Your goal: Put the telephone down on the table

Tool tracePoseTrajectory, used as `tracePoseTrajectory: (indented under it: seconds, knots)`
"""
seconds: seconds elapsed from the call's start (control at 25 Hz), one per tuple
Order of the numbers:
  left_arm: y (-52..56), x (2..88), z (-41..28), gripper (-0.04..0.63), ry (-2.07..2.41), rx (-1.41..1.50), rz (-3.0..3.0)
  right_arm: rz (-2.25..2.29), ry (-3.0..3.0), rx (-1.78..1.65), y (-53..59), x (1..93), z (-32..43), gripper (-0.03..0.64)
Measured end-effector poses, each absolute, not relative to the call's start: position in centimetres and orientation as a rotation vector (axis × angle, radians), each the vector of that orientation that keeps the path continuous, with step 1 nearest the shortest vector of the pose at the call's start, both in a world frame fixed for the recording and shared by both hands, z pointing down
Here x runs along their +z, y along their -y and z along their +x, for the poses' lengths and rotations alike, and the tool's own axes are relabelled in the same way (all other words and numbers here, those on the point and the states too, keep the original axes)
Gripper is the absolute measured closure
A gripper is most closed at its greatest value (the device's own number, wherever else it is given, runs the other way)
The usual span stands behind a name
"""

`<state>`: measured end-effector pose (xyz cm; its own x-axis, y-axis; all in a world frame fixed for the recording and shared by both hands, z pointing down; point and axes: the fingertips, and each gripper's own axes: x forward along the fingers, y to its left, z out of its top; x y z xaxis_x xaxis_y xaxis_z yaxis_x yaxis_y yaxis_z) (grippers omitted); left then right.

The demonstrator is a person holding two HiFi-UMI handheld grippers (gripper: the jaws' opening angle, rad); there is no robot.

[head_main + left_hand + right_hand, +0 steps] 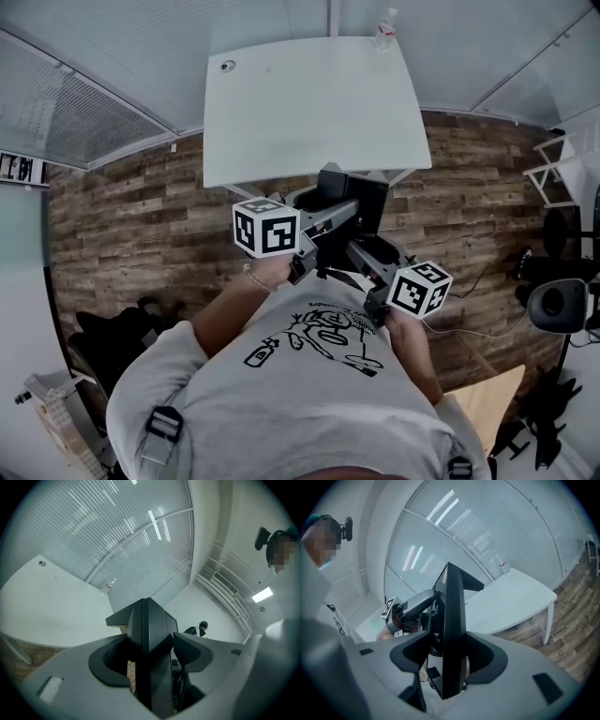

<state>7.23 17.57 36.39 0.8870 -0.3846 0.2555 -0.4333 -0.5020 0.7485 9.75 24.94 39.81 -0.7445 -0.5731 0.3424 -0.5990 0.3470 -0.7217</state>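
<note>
The wooden floor (141,225) fills the room. The white surface (309,103) stands at 12 o'clock in the head view. The black telephone (354,192) hangs in the air at the surface's 6 o'clock edge, not resting on it, in front of the person's chest. The left tongs (151,654) pinch it from 9 o'clock and the right tongs (449,656) from 4 o'clock, with both pairs of jaws pressed against its sides. A small clear bottle (385,28) stands at the surface's far 1 o'clock corner.
</note>
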Motion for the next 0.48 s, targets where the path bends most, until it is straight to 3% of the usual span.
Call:
tracePoseTrajectory:
  seconds: [0.48]
  knots:
    - [-16.2, 36.9, 7.6, 0.313, 0.585, 0.078, 2.157, 1.12, 2.559, 1.399, -23.5, 40.4, 10.0, 0.394]
